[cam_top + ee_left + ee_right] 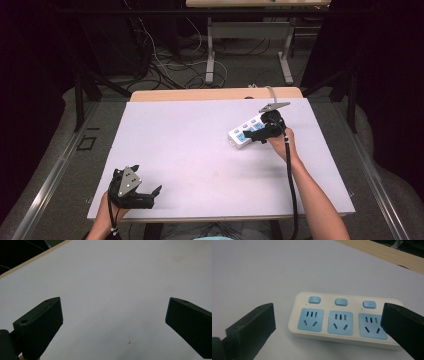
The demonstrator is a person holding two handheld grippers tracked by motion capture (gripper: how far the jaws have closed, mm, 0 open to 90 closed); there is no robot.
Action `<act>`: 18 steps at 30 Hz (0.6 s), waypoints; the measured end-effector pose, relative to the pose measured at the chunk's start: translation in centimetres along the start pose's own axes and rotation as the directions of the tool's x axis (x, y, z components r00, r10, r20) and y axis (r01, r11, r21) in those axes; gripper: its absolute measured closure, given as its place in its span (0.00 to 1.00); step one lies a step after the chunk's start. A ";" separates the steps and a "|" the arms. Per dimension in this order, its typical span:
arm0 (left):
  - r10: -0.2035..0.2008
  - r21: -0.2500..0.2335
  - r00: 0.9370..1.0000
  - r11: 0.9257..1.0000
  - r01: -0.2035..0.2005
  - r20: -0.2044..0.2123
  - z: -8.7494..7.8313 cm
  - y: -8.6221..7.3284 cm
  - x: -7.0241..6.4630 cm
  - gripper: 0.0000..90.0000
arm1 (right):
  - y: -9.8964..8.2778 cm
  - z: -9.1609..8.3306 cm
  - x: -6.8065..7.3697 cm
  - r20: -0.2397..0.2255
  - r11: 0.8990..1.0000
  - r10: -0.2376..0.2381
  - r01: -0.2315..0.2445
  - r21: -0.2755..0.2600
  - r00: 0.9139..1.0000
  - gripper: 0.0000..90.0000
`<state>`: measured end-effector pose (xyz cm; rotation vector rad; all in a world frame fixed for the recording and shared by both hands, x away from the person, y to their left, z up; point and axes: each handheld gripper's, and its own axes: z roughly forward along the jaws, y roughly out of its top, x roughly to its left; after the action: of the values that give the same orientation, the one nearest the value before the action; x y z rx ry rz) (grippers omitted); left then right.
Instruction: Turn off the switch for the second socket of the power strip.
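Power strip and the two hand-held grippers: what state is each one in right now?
Power strip: lying flat on the table, sockets up, nothing plugged in.
Right hand-held gripper: open, jaws wide apart over the strip, not gripping it.
Left hand-held gripper: open, empty, over bare table.

The white-topped table (200,150) with a wooden far edge carries a white power strip (244,131) with blue sockets, lying flat at about two o'clock.
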<state>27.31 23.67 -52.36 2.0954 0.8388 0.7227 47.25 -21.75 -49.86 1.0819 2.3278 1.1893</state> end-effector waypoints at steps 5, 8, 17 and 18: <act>0.000 0.000 1.000 1.000 0.000 0.001 0.0 0.0 0.0 0.01 | -0.2 -0.8 0.5 -0.003 1.000 0.000 0.000 -0.006 1.000 0.00; 0.004 0.000 1.000 1.000 -0.004 0.001 0.0 0.0 0.0 0.01 | -0.3 -1.4 0.9 -0.001 1.000 -0.004 0.004 -0.008 1.000 0.00; -0.005 -0.003 1.000 1.000 0.005 0.007 0.1 0.0 -0.1 0.01 | -1.2 -3.1 1.6 0.000 1.000 -0.013 0.013 -0.016 1.000 0.00; -0.005 -0.003 1.000 1.000 0.005 0.007 0.1 0.0 0.0 0.01 | -1.3 -3.3 1.7 0.000 1.000 -0.012 0.012 -0.014 1.000 0.00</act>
<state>27.33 23.59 -52.36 2.0913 0.8379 0.7132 43.63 -22.77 -48.76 1.0617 2.3193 1.1989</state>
